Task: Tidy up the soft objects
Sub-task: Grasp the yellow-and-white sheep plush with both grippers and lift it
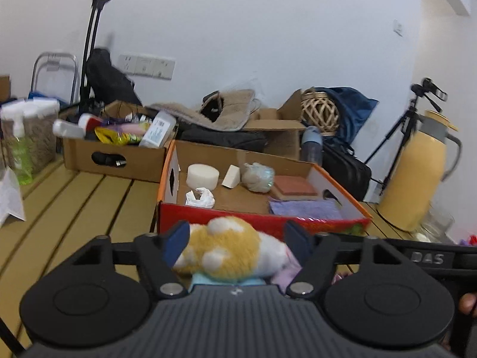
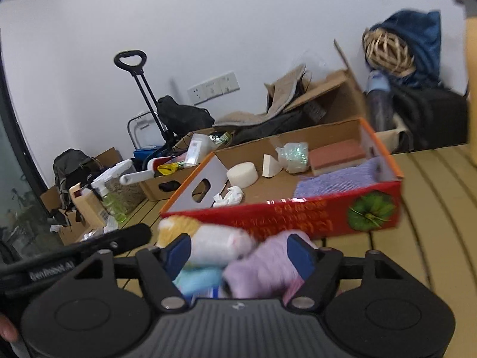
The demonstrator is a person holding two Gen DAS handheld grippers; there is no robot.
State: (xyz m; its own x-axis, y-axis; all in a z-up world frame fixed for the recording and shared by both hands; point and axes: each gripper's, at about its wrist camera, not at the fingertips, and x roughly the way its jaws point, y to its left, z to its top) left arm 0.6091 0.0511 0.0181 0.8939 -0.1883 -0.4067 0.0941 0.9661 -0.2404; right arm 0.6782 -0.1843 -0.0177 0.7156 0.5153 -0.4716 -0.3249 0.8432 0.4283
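Two tongs work close together in front of a red cardboard box point(image 1: 262, 223) on a slatted yellow worktop point(image 1: 74, 197). Left tongs point(image 1: 235, 240) are spread around a fuzzy orange-and-white plush point(image 1: 229, 250); whether the blue pads point(image 1: 176, 243) press it cannot be told. The plush lies on something pale blue, just before the box's front wall, outside it. Right tongs point(image 2: 238, 252) are also spread, a fluffy lilac soft item point(image 2: 262, 268) between the pads, with the blurred plush point(image 2: 208, 243) just beside it; grip cannot be told.

Inside the box: a white foam disc point(image 1: 202, 176), a white wedge point(image 1: 232, 176), a crumpled white wad point(image 1: 199, 198), a grey-green bundled lump point(image 1: 258, 177), a flat brick-red block point(image 1: 295, 186), and a ribbed lilac cloth point(image 1: 307, 208) flat in the near right corner. Behind it is a plain brown box point(image 1: 113, 155) of bottles and packets. A smooth yellow jug point(image 1: 417, 173) stands at right.
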